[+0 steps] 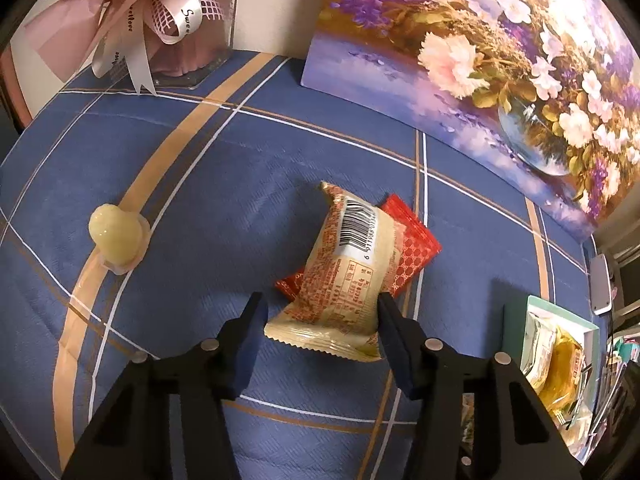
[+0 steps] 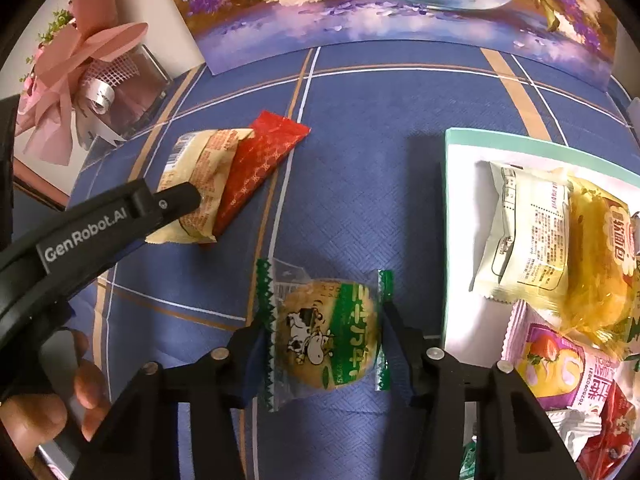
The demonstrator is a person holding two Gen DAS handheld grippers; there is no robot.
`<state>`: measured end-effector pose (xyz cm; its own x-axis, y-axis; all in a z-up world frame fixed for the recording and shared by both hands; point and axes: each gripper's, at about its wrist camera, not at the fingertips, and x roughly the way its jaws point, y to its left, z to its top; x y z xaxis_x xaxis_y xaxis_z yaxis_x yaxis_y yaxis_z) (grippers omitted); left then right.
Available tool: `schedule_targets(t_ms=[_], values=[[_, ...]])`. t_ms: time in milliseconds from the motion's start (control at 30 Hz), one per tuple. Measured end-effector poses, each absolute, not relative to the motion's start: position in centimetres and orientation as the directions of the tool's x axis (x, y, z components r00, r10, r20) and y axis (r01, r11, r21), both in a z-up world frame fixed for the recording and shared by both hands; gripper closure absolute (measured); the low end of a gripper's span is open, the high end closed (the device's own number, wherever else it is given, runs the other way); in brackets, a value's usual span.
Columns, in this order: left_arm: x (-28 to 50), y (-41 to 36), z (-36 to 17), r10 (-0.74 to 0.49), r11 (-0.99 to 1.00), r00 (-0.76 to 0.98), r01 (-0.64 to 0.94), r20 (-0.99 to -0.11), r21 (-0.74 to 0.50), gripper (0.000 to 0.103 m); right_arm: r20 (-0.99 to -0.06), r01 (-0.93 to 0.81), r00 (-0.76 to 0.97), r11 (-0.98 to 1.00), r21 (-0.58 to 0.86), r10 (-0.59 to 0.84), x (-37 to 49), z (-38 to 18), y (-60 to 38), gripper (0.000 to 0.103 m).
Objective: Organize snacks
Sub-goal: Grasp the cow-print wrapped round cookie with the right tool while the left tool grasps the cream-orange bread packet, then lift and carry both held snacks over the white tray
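We have both grippers down over the blue checked desk, each working its own snack. The left gripper straddles the cream snack packet, which lies barcode-up just ahead of us and partly on top of a red packet. The right-hand pad presses the packet's edge; on the left we still see a sliver of cloth between pad and wrapper, so we call these jaws narrowed around it but not yet clamped. Taking the cream one first makes sense, we'd judge — it sits uppermost, so lifting it frees the red one beneath.

The right gripper has its pads against both crimped green ends of the round biscuit pack, the one with the cartoon cow. The wrapper puckers at the pads, so we read that as a grip. Holding it by the ends spares the biscuit itself, which could crack under a squeeze.

Both grippers point steeply down at the cloth, fingers leading, and in the right view a hand wraps the left tool's handle at lower left. Close on the right gripper's right sits the tray with a teal rim, already holding several packets — that looks like where these two belong. Far to the left gripper's left, a pale jelly cup waits on its own.
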<state>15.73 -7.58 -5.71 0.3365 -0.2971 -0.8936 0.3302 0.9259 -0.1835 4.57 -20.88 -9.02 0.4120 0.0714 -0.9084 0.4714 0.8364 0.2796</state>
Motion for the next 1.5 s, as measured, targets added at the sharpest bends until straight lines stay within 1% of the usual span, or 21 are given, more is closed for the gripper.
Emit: schedule_targets(t_ms=[233, 467, 933, 1200, 1500], values=[[15.7, -7.2, -5.1, -0.318, 0.927, 0.33, 0.303, -0.889, -0.22, 0.052, -0.908, 0.47, 0.413, 0.837, 0.279, 0.07, 4.2, -8.5, -21.2, 0.051], [15.2, -6.7, -3.0, -0.346, 0.923, 0.349, 0.294, -0.871, -0.248, 0.055, -0.902, 0.472, 0.428, 0.835, 0.282, 0.063, 3.6, -7.1, -21.3, 0.051], [11.6, -5.8, 2.5, -0.396, 0.907, 0.394, 0.308, -0.83, -0.287, 0.055, -0.858, 0.478, 0.514, 0.822, 0.309, 0.024, -1.3, -1.5, -22.4, 0.051], [7.7, -6.1, 5.5, -0.444, 0.884, 0.42, 0.352, -0.791, -0.309, 0.055, -0.85, 0.526, 0.526, 0.793, 0.308, -0.019, -4.7, 0.6, -23.7, 0.051], [3.3, -9.6, 7.2, -0.483, 0.842, 0.421, 0.463, -0.768, -0.276, 0.055, -0.843, 0.584, 0.534, 0.746, 0.321, -0.055, -8.4, 1.8, -26.8, 0.051]])
